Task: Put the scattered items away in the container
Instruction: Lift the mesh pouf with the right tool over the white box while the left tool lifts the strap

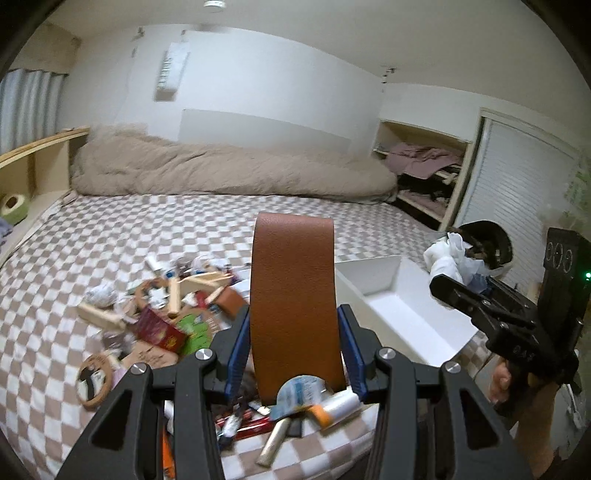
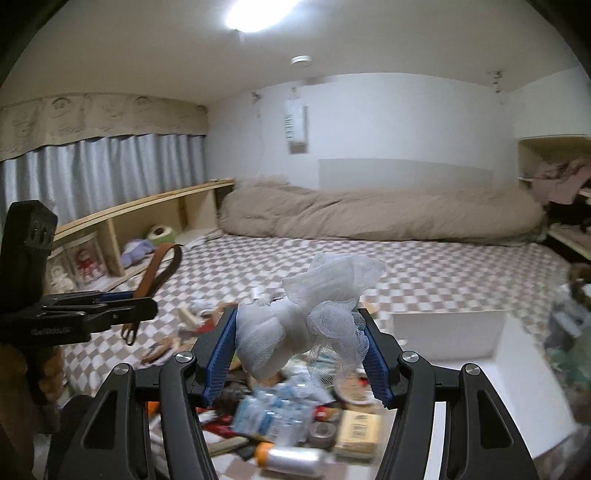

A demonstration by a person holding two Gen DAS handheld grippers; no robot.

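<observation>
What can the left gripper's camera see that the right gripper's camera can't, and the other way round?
Only the left view shows the brown leather strap face-on between the left gripper and a dark cap past the box. Only the right view shows the white mesh bundle close up in the right gripper, the lit ceiling lamp and grey curtains. Both show the checkered bed, beige duvet, scattered clutter and white container.

Blurred clutter [image 2: 284, 413] beneath tongs
</observation>
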